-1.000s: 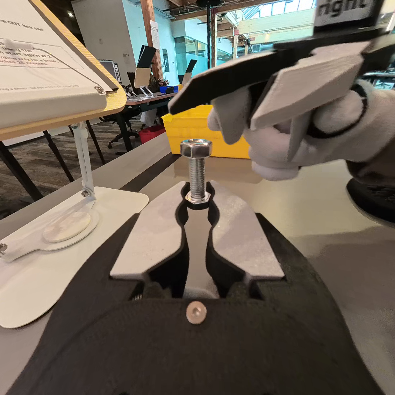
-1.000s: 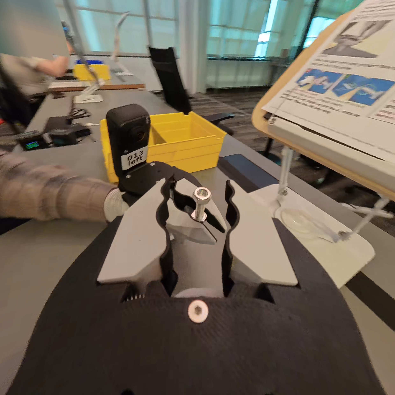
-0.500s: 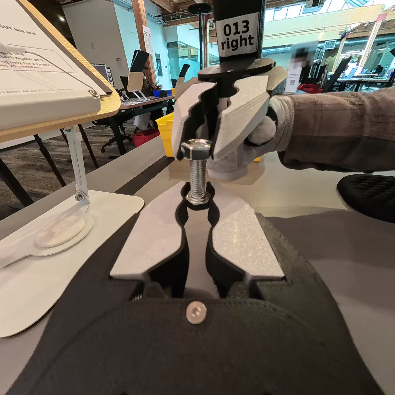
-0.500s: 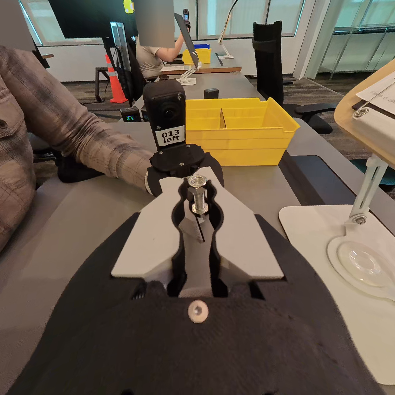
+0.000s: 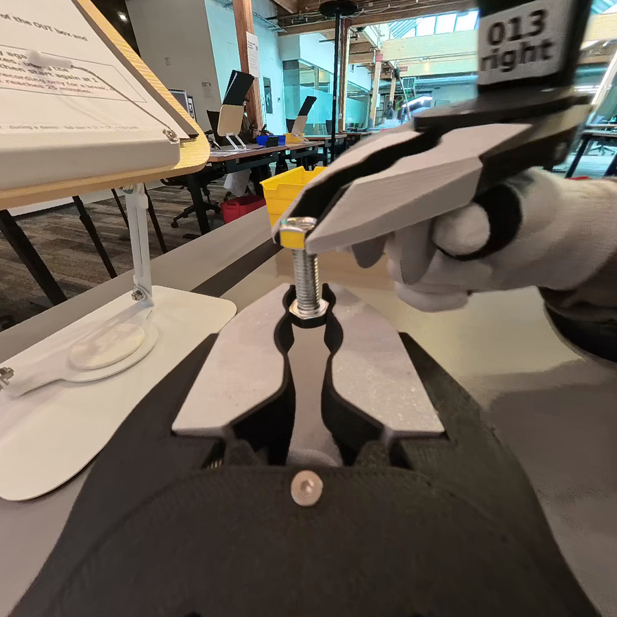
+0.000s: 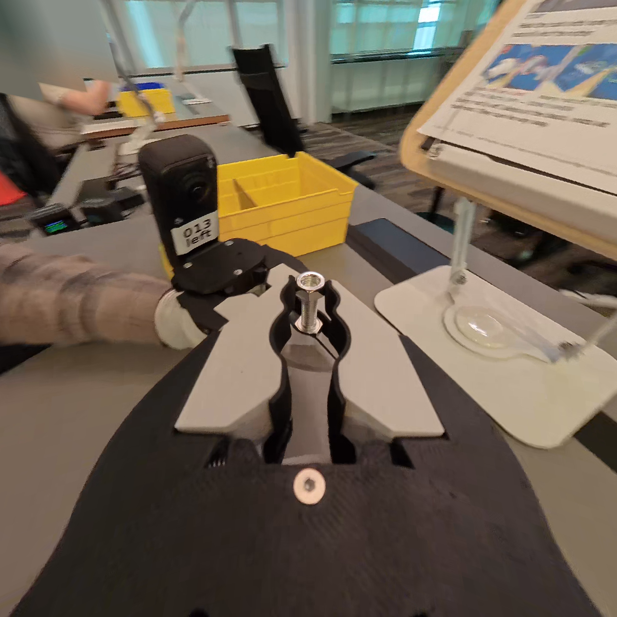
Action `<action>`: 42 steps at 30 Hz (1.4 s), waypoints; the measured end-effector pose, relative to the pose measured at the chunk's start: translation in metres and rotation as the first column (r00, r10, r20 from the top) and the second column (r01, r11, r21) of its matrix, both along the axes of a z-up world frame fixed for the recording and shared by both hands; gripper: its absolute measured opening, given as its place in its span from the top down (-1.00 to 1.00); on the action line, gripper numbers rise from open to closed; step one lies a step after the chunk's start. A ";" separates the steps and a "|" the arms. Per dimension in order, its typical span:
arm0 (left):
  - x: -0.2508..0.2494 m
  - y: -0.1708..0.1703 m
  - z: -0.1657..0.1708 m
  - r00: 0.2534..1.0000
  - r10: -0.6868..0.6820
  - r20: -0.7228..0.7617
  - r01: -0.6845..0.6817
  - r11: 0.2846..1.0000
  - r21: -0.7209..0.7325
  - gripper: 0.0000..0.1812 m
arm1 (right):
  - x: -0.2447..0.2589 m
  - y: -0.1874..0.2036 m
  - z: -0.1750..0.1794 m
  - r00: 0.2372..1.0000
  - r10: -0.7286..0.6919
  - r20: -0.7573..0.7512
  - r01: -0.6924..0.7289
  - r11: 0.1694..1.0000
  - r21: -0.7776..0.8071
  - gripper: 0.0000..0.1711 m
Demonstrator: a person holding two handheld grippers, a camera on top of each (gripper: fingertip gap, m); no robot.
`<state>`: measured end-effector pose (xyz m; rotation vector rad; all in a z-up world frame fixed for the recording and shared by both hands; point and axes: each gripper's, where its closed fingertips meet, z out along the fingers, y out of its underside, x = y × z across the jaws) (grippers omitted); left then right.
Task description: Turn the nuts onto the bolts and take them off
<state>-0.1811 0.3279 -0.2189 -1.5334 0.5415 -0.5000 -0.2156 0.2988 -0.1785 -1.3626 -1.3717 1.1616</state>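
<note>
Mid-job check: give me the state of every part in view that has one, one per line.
Bolt: upright, head at top, held at both ends.
Nut: threaded low on the bolt, clamped.
Left hand-held gripper: shut on the nut.
Right hand-held gripper: shut on the bolt head.
Yellow bin: open-topped, divider inside; no contents visible.

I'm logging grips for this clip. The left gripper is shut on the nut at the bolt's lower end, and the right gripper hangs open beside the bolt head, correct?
Not quite. The left wrist view shows the right gripper shut on the bolt head, not open beside it. The left gripper does clamp the nut.
</note>
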 end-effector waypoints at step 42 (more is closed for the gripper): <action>0.013 -0.006 -0.004 0.995 -0.076 -0.063 0.076 0.997 0.003 0.84 | 0.030 -0.020 0.004 0.644 0.286 0.710 -0.716 0.552 0.427 0.62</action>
